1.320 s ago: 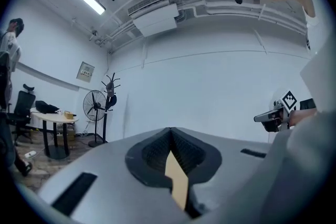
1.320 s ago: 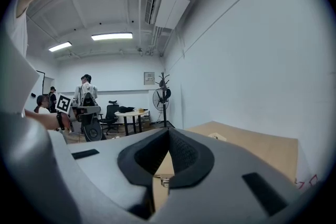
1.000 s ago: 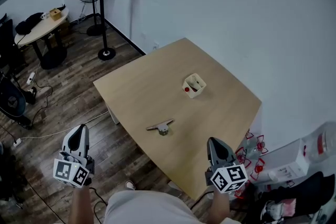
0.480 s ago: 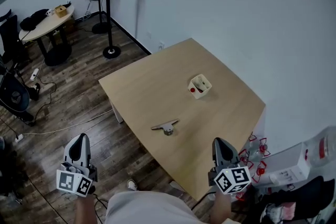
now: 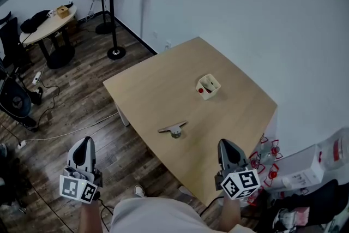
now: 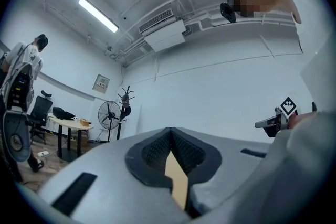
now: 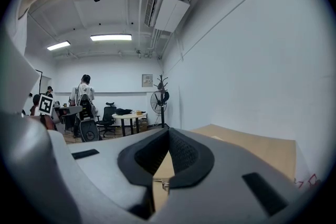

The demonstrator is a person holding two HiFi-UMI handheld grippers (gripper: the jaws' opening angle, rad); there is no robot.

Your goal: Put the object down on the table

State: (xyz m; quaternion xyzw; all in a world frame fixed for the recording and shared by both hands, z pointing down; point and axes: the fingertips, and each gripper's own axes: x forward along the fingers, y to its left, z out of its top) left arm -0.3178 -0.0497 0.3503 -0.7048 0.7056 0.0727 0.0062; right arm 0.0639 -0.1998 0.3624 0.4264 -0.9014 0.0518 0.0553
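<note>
Change over last second: almost none. Small grey T-shaped metal piece [image 5: 173,130] lies unmoved on pale wooden table [image 5: 142,90], with cream open box [image 5: 208,86] at its 1 o'clock. Your left gripper [image 5: 82,143] at 7 o'clock and right gripper [image 5: 226,145] at 5 o'clock: jaws closed, empty, well apart from piece. Placement looks done.

Your table [image 5: 158,90] has a top that reads as pale wood laminate, smooth and matt. The floor [image 5: 71,101], at 9 o'clock of it, is dark wood plank with a slight sheen. The wall [image 5: 245,19], from 12 to 3 o'clock, is white paint, matt. The object [image 5: 173,129] on the table looks like grey metal, dull finish. At 1 o'clock from it the small box [image 5: 208,86] is cream; card or plastic, cannot tell. Your left gripper [image 5: 83,144] and right gripper [image 5: 225,145] have grey matt plastic shells; the pads [image 7: 184,152] are black and ribbed.
</note>
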